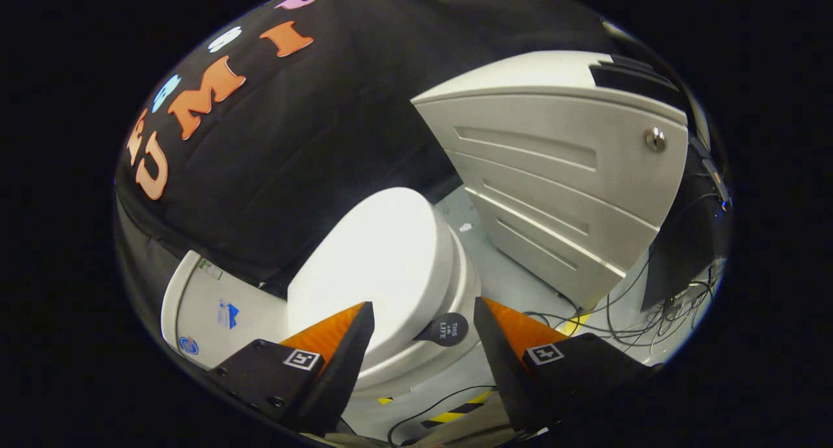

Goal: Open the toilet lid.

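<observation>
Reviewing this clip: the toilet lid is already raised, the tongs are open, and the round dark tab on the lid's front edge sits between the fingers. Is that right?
One point is wrong: the toilet lid is down, lying flat on the bowl, not raised, as the gripper view shows. The rest stands: the tongs are open, and the round dark tab at the lid's front edge sits between the fingers.

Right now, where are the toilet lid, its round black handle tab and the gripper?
toilet lid (374, 259): gripper view, middle of its closed top.
handle tab (446, 329): gripper view, centre of the round disc.
gripper (423, 321): gripper view, midway between its open fingertips.
</observation>
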Demonstrator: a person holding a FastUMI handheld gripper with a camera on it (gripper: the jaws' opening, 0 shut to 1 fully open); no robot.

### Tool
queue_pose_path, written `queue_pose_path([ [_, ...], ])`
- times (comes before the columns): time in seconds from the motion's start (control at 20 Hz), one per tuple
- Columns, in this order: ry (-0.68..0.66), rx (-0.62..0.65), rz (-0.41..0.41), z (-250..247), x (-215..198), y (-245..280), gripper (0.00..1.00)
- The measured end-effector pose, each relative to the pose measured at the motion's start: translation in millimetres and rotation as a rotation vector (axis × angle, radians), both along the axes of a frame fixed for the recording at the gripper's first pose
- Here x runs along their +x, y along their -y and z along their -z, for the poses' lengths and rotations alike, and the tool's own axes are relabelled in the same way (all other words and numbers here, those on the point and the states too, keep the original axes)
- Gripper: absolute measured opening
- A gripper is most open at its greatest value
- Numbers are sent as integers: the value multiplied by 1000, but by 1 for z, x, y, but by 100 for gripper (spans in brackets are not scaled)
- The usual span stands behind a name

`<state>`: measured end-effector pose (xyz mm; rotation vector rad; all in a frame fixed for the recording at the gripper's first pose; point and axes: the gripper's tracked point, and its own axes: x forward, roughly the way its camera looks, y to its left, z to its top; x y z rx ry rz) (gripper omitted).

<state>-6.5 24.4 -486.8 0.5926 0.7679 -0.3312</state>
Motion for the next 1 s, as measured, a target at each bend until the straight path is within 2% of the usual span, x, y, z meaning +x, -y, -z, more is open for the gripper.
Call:
queue_pose_path([
  [0.25,-44,127,77,45,-1,4,97],
  [0.4,-49,209,111,62,2,3,85],
  [0.8,-49,321,146,86,17,2,50],
  [0.85,-46,324,157,85,16,4,50],
  [0.9,-46,339,153,87,18,3,42],
  [1.0,-48,349,141,88,19,0,41],
])
